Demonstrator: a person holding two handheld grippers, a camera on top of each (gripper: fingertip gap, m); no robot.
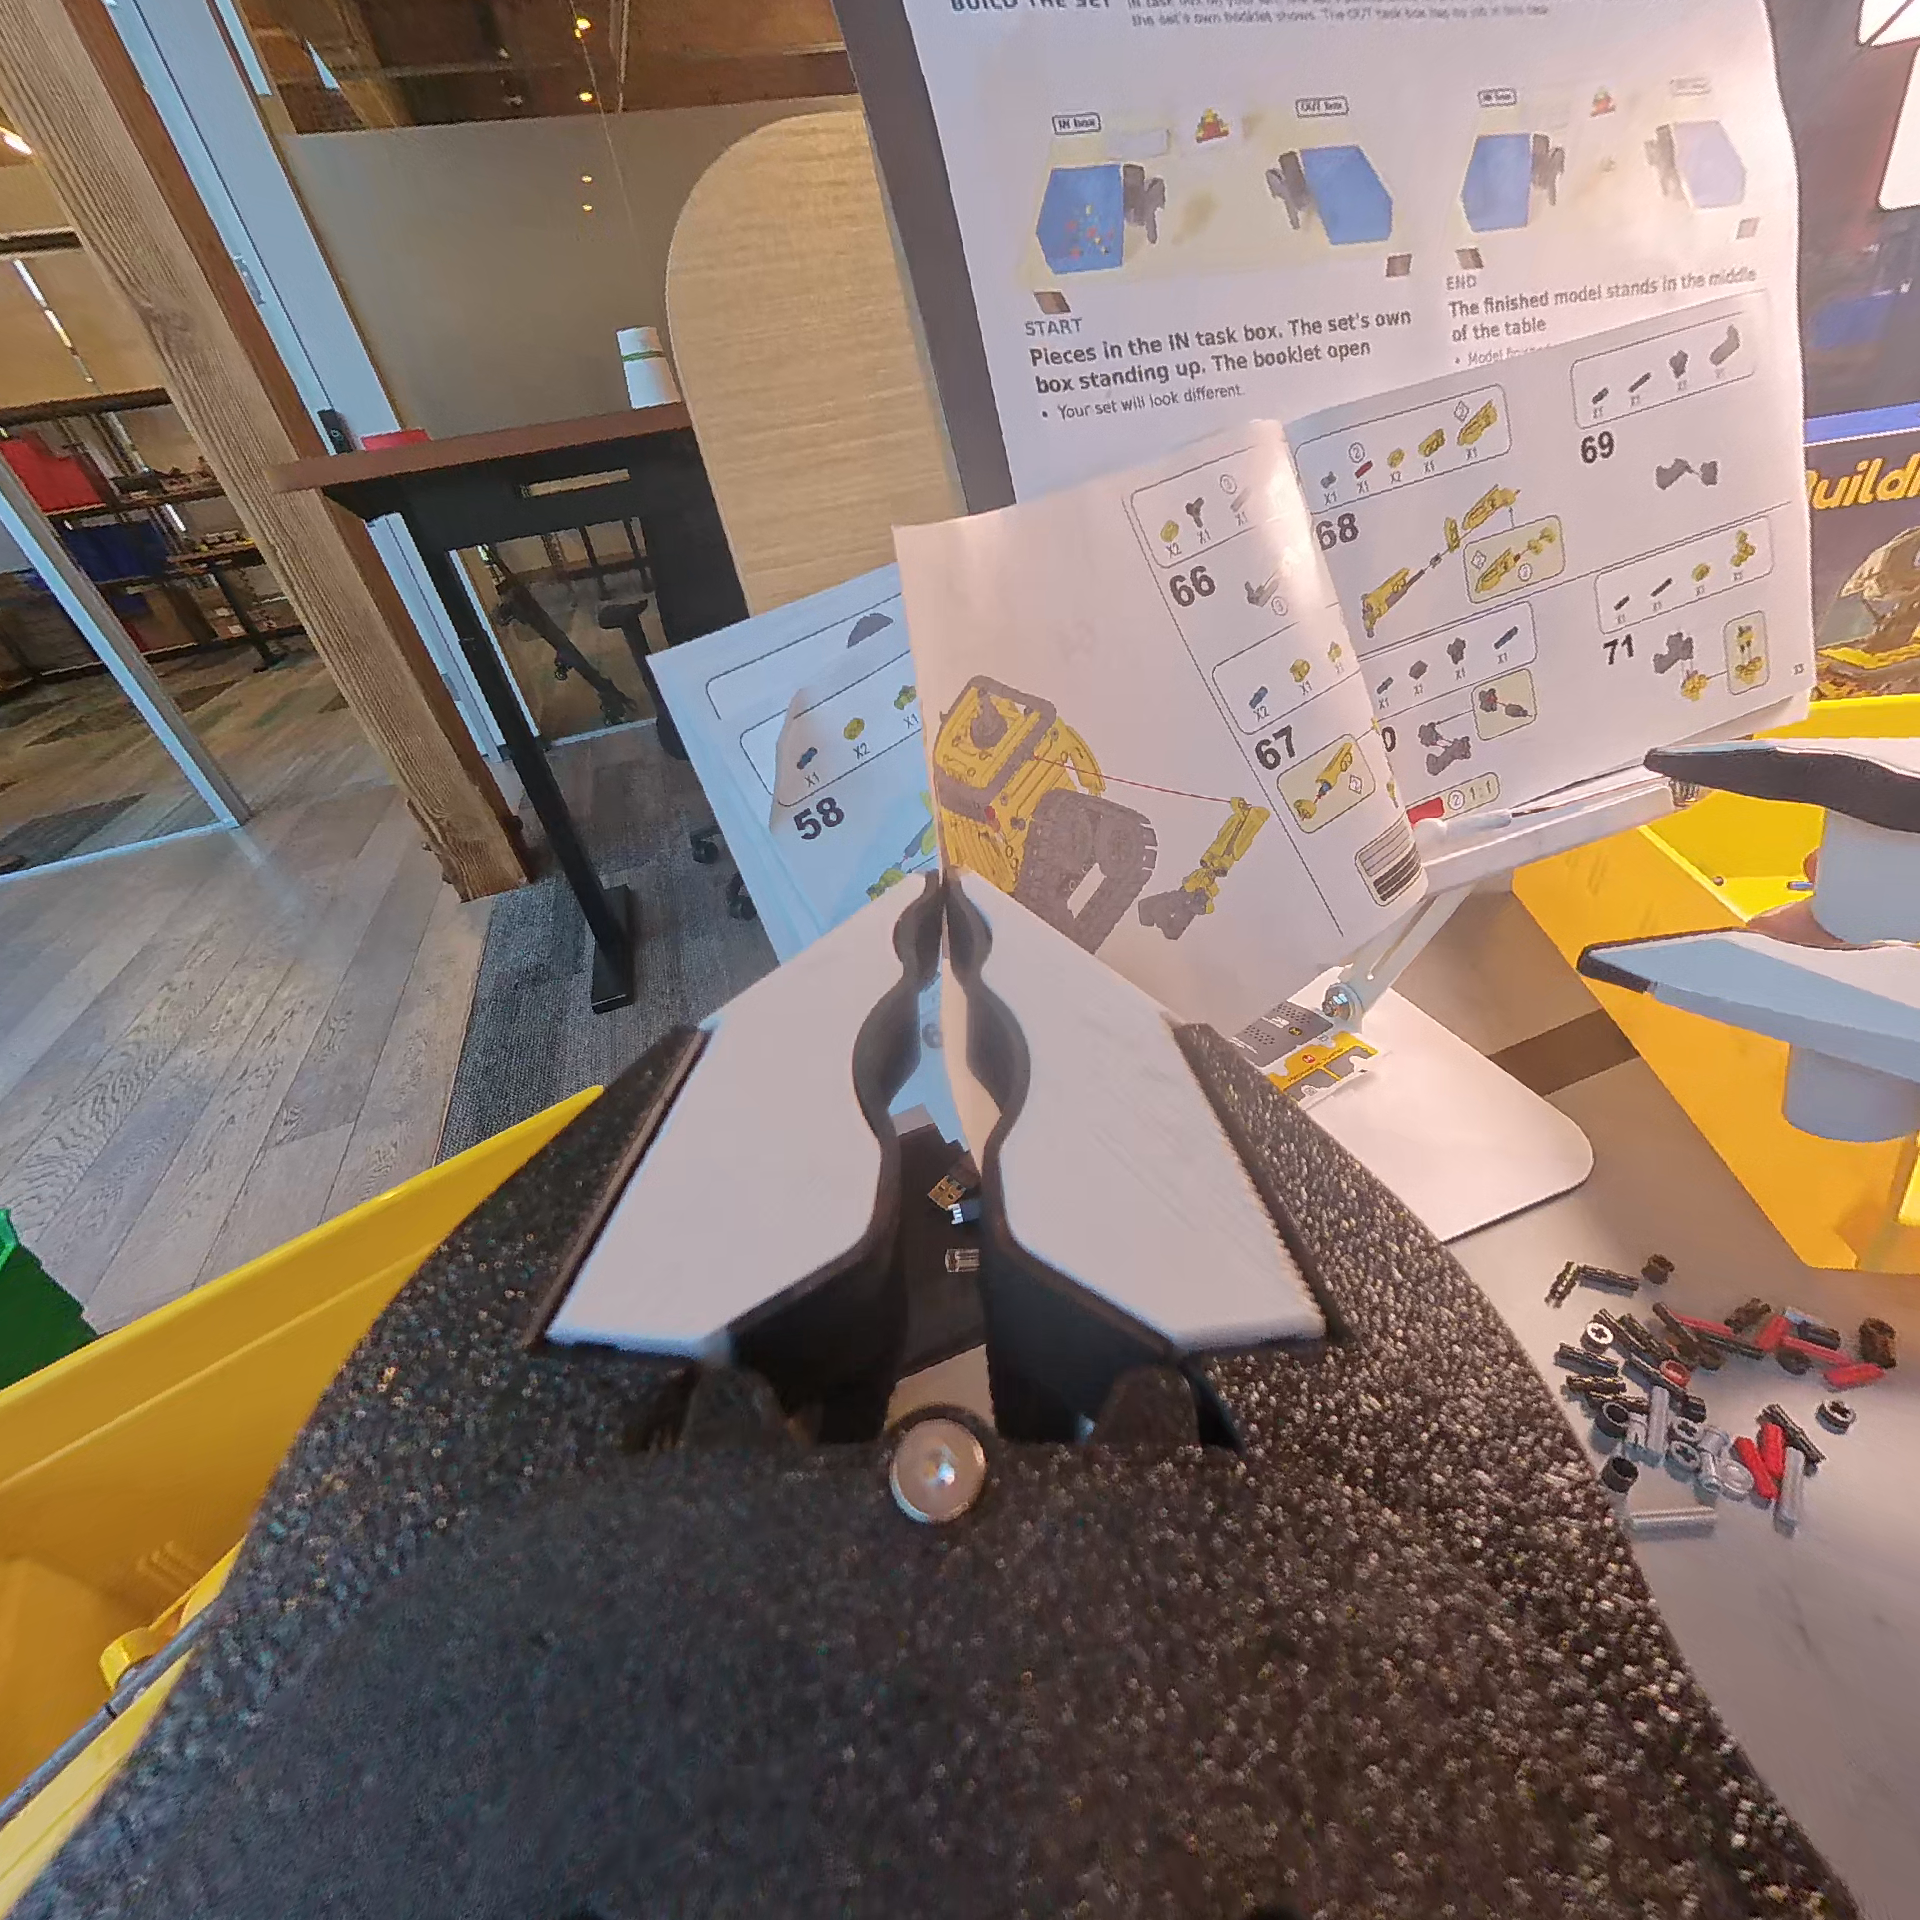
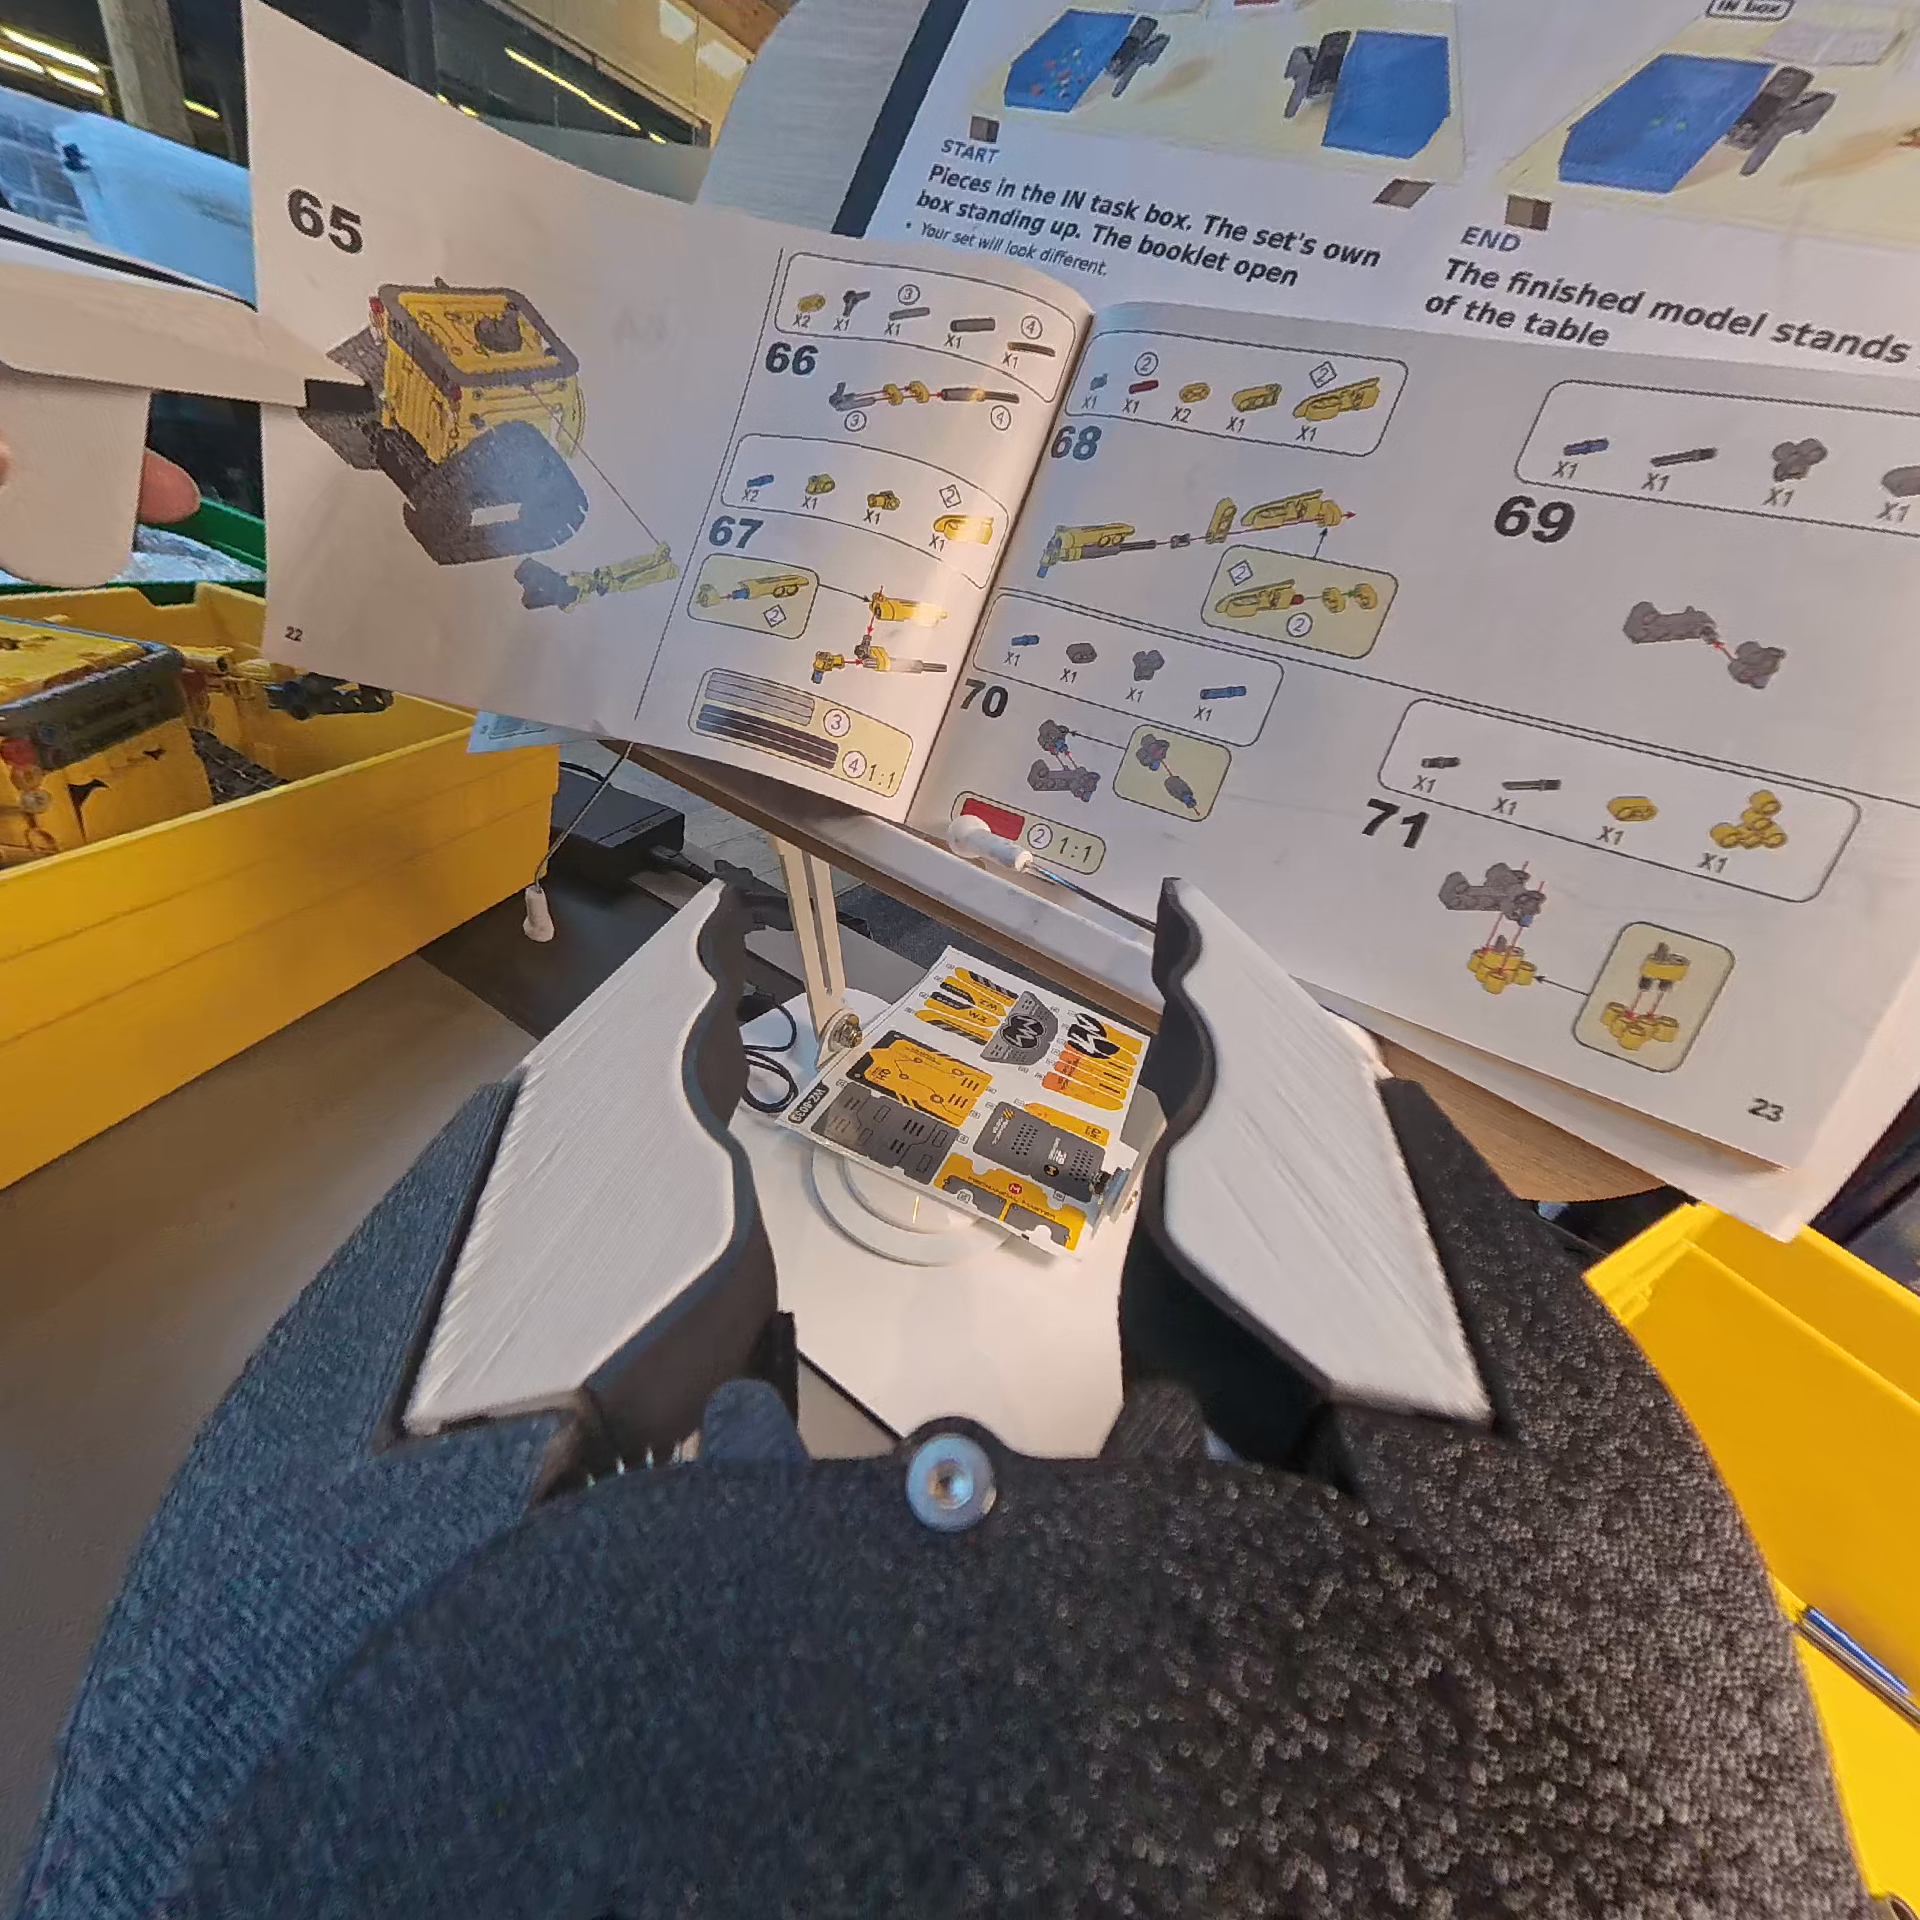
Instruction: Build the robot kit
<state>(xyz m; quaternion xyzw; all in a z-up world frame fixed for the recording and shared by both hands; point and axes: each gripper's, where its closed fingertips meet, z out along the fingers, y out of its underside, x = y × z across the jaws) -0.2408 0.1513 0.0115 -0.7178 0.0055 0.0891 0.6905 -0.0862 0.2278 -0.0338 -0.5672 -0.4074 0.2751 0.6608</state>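
Up on the white stand [image 2: 821, 935], the instruction booklet [image 2: 1299, 623] lies open, its left page pinched at the edge by the left gripper [image 1: 943, 883]. Facing the sticker sheet [image 2: 997, 1091], the right gripper [image 2: 940, 914] gapes, holding nothing. Loose pins [image 1: 1704, 1392] wait on the table; a part-built yellow model [image 2: 94, 727] sits in a yellow bin [image 2: 260, 935].

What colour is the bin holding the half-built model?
Yellow bin, clearest in the right wrist view, at left.

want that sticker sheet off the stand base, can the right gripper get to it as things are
Probably yes. The right gripper is open and aimed at the sticker sheet on the white stand base, with nothing between them. The open booklet hangs overhead and the stand's arm rises close beside it, so room is tight.
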